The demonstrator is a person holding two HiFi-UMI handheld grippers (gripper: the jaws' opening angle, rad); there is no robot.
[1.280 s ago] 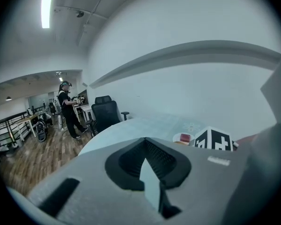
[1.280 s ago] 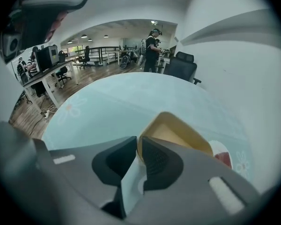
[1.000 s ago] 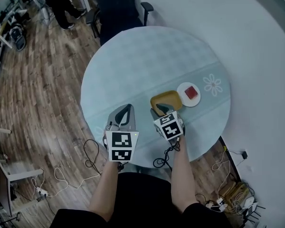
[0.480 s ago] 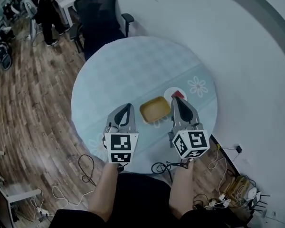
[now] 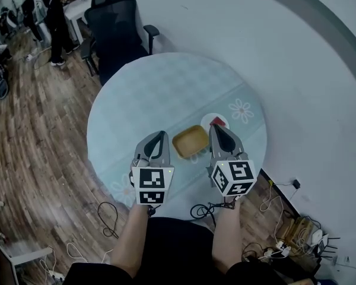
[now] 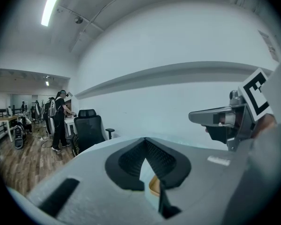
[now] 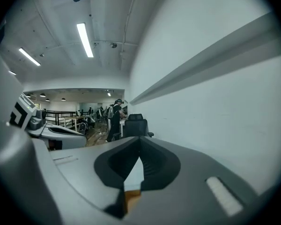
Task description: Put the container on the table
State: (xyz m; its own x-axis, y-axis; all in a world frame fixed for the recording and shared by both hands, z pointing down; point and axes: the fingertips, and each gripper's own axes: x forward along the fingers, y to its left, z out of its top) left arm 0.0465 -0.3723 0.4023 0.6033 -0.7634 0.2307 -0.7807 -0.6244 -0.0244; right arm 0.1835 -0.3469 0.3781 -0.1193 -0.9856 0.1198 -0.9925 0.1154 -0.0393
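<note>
1. Head view: My left tool (image 5: 159, 135) and right tool (image 5: 217, 128) are side by side over the near edge of the round bench (image 5: 166, 88). The bench is covered in a pale blue-green checked cloth with a printed white daisy (image 5: 241, 110). Each tool carries a cube of black-and-white square markers, the left cube (image 5: 152, 186) and the right cube (image 5: 232, 178). The only print on them is blocky code, no letters. The shallow yellow rectangular container (image 5: 190, 141) sits on the bench between the two tools. It is open-topped with rounded corners, its smooth yellow floor is showing, and neither tool touches it. Just beyond it a small white round plate (image 5: 209, 119) holds a red square piece (image 5: 218, 122). A black mesh-backed office chair (image 5: 115, 25) stands at the far side of the bench, on the brown plank floor (image 5: 35, 129).

2. Left gripper view: My left tool (image 6: 145, 138) is clenched, its grey jaws with ribbed black pads meeting at the tips and holding nothing. Through the slit below the tips I see a sliver of the yellow container (image 6: 154, 186) on the pale bench. The right tool (image 6: 225, 121) is at the right of the view.

3. Right gripper view: My right tool (image 7: 139, 140) is also clenched and empty, tips together. An amber sliver of the container (image 7: 131, 198) shows under the tips. The left tool (image 7: 51, 130) lies at the left of the view.
</note>
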